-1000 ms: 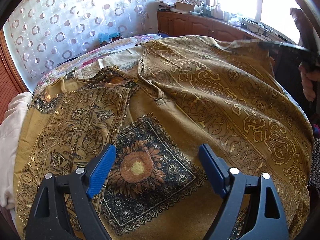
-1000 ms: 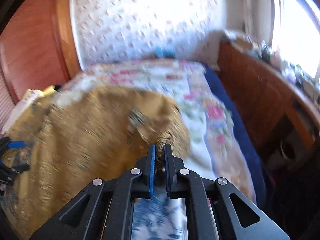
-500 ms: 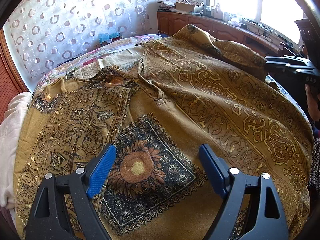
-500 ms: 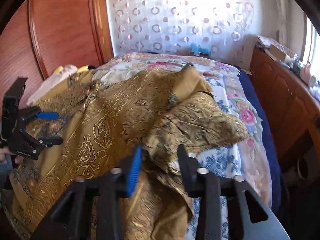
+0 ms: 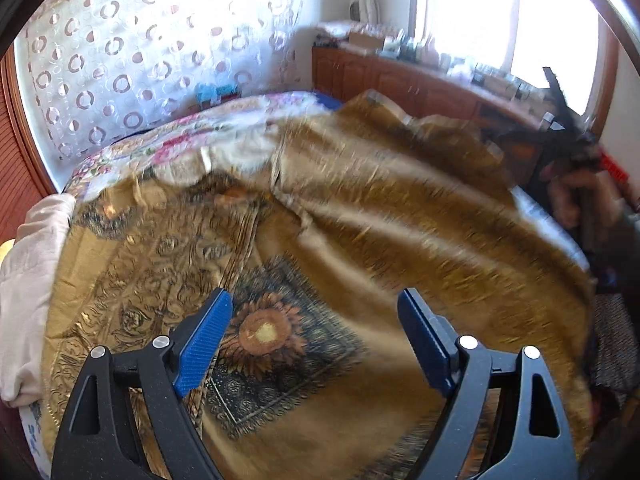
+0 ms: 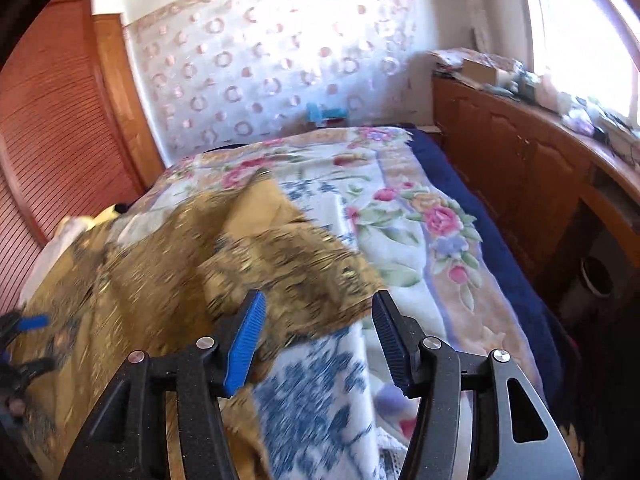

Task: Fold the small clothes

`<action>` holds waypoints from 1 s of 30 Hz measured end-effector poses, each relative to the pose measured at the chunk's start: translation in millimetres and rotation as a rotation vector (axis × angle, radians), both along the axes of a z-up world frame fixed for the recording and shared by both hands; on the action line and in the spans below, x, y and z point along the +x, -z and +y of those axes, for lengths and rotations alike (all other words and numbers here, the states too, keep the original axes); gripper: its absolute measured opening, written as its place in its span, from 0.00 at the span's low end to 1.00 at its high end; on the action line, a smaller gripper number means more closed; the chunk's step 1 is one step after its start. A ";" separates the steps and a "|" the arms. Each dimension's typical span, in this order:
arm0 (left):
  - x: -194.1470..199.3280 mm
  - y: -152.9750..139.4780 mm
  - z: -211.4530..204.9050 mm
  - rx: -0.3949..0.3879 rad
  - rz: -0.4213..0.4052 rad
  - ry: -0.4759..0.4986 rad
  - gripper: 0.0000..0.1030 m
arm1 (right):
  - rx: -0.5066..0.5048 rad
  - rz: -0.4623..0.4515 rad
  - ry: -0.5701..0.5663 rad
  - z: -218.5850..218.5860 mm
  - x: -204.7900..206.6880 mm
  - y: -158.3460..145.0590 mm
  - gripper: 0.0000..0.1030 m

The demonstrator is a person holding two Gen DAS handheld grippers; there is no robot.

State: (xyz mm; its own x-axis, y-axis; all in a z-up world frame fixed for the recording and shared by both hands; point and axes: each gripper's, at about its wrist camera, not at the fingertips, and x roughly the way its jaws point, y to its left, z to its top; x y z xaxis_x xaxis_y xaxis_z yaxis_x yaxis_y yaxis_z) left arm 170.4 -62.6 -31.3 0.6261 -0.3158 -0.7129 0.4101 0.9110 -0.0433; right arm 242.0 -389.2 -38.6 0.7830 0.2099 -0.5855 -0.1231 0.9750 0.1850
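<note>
A white cloth (image 5: 28, 280) lies at the bed's (image 6: 404, 208) left edge, with the garment (image 5: 360, 216) spread beside it over the floral cover. The left tool (image 5: 314, 340) is wide and empty above the garment's sunflower print (image 5: 260, 330). The right tool (image 6: 318, 344) is also wide and empty, over the garment's right edge, with a cabinet (image 6: 520, 168) beyond.

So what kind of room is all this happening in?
Most likely a bedroom at home. A bed with a floral bedspread fills the middle, a sheer patterned curtain hangs behind it, and a wooden cabinet cluttered on top runs under the window. A golden printed garment lies across the bed.
</note>
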 end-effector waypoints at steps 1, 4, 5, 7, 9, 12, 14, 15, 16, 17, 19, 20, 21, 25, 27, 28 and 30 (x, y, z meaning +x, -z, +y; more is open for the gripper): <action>-2.7 -6.5 -0.1 -0.013 -0.011 0.005 0.83 | 0.012 0.022 0.012 -1.5 7.4 3.1 0.56; -10.8 -25.6 -1.7 -0.032 -0.051 0.013 0.83 | 0.023 0.114 0.059 5.0 34.2 14.9 0.56; -13.8 -30.4 -1.9 -0.036 -0.064 0.013 0.83 | 0.027 0.139 0.063 4.3 40.2 18.8 0.56; -17.4 -35.1 -0.8 -0.044 -0.079 0.012 0.83 | 0.033 0.163 0.065 9.4 52.5 20.3 0.56; -20.9 -36.6 0.5 -0.055 -0.082 0.011 0.83 | 0.045 0.177 0.051 12.6 60.2 19.5 0.56; -20.8 -33.4 4.9 -0.064 -0.076 0.003 0.83 | 0.003 0.159 0.016 16.4 61.7 14.8 0.33; -19.8 -31.3 9.4 -0.068 -0.072 -0.005 0.83 | -0.071 0.127 -0.006 21.2 57.5 4.9 0.04; -20.6 -30.4 10.6 -0.071 -0.071 -0.011 0.83 | -0.091 0.098 -0.020 25.2 53.7 1.9 0.04; -18.3 -29.8 12.1 -0.074 -0.069 -0.014 0.83 | -0.093 0.071 -0.043 25.7 45.9 -5.1 0.02; -18.0 -29.0 14.4 -0.078 -0.068 -0.020 0.83 | -0.090 0.048 -0.066 29.2 39.5 -11.3 0.01; -17.5 -27.5 18.4 -0.085 -0.064 -0.029 0.83 | -0.079 0.000 -0.119 40.3 31.1 -27.1 0.01; -16.9 -26.5 20.0 -0.090 -0.062 -0.033 0.83 | -0.073 -0.022 -0.146 47.3 26.7 -35.2 0.01; -16.1 -25.3 21.4 -0.094 -0.059 -0.038 0.83 | -0.080 -0.046 -0.165 55.7 21.7 -43.1 0.01; -15.7 -20.4 25.9 -0.097 -0.046 -0.048 0.83 | -0.152 -0.113 -0.198 79.7 12.5 -61.8 0.01; -16.6 -18.4 26.9 -0.100 -0.042 -0.047 0.83 | -0.167 -0.079 -0.168 77.9 21.6 -57.1 0.01; -17.5 -18.1 27.5 -0.102 -0.042 -0.046 0.83 | -0.180 -0.057 -0.146 75.7 27.5 -50.9 0.04; -19.0 -16.2 27.7 -0.104 -0.038 -0.041 0.83 | -0.207 -0.004 -0.082 67.8 44.1 -33.6 0.25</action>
State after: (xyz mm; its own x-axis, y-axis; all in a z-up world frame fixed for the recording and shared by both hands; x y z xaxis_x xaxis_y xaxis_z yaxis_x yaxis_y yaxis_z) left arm 151.5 -34.9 -15.0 0.6662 -0.3601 -0.6531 0.3757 0.9185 -0.1231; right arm 286.1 -321.4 -5.0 0.7706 0.1488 -0.6197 -0.2042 0.9788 -0.0189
